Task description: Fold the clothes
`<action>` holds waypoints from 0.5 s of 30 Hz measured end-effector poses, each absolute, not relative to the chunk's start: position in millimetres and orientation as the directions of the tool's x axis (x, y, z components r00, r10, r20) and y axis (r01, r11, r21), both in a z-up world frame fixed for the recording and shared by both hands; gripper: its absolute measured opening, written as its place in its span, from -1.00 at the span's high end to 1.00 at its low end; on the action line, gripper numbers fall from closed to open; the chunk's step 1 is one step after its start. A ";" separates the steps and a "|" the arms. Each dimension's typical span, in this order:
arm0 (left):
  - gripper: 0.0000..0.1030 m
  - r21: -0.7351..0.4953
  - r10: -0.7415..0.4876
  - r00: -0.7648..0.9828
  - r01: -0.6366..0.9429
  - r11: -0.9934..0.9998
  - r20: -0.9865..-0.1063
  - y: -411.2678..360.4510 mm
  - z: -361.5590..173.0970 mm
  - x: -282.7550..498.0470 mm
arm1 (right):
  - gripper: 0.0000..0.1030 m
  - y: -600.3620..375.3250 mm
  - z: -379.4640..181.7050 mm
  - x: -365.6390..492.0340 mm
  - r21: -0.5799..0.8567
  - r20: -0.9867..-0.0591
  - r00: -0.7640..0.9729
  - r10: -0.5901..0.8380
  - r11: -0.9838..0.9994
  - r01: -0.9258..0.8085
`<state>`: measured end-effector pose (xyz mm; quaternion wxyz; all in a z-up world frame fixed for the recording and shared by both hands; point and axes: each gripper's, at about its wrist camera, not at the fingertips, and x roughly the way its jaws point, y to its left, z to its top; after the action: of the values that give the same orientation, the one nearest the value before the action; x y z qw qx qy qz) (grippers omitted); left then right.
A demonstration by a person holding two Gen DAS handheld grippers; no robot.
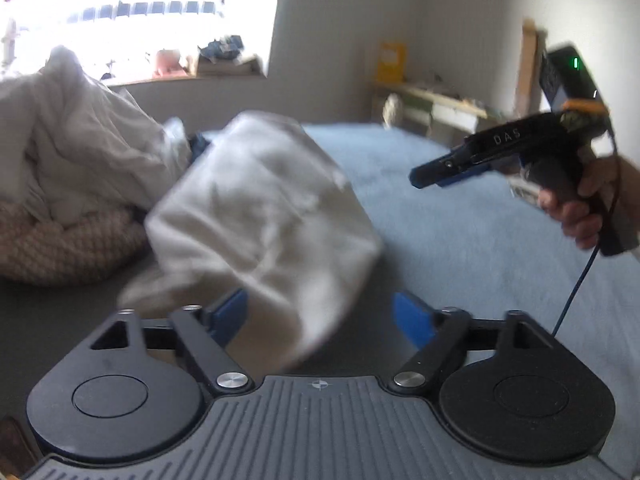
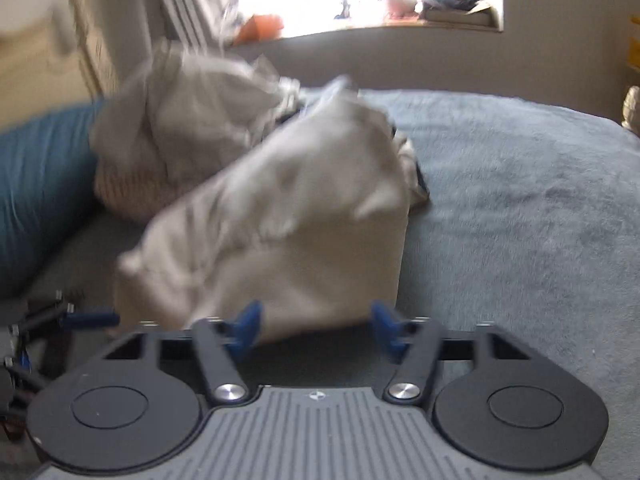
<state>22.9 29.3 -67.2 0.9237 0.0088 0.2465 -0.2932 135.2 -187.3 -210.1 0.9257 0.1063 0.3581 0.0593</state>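
White garment blurred, on the bed just ahead of both claws, apparently bunched, not folded. Left gripper and right gripper spread wide, holding nothing. Clothes pile beyond untouched; most folding remains.

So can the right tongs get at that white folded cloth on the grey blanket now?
Probably yes: the white folded cloth lies just beyond the open right tongs, with nothing between them on the grey blanket.

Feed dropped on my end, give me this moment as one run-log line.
step: fold clothes | left gripper: jaws open, nothing gripped | right gripper: jaws open, nothing gripped | white cloth: blurred, over bed
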 end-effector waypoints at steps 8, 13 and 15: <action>-0.54 -0.143 -0.331 0.726 0.309 0.940 -0.603 46.6 -88.0 125.1 | -0.98 -253.8 -245.9 233.0 0.508 -0.638 0.757 0.144 0.817 0.273; 0.27 -0.256 -0.356 0.657 0.248 0.934 -0.665 49.6 -113.5 145.0 | -0.96 -265.1 -295.7 266.7 0.659 -0.651 0.718 0.245 0.653 0.375; 0.48 -0.218 -0.360 0.663 0.289 0.932 -0.657 38.0 -115.2 137.1 | -0.92 -252.0 -303.4 269.9 0.691 -0.625 0.715 0.315 0.649 0.318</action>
<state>137.1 38.0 -115.2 0.9106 -0.0473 0.3699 -0.1782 269.9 -252.0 -303.4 0.8258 0.4187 0.3778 -0.0008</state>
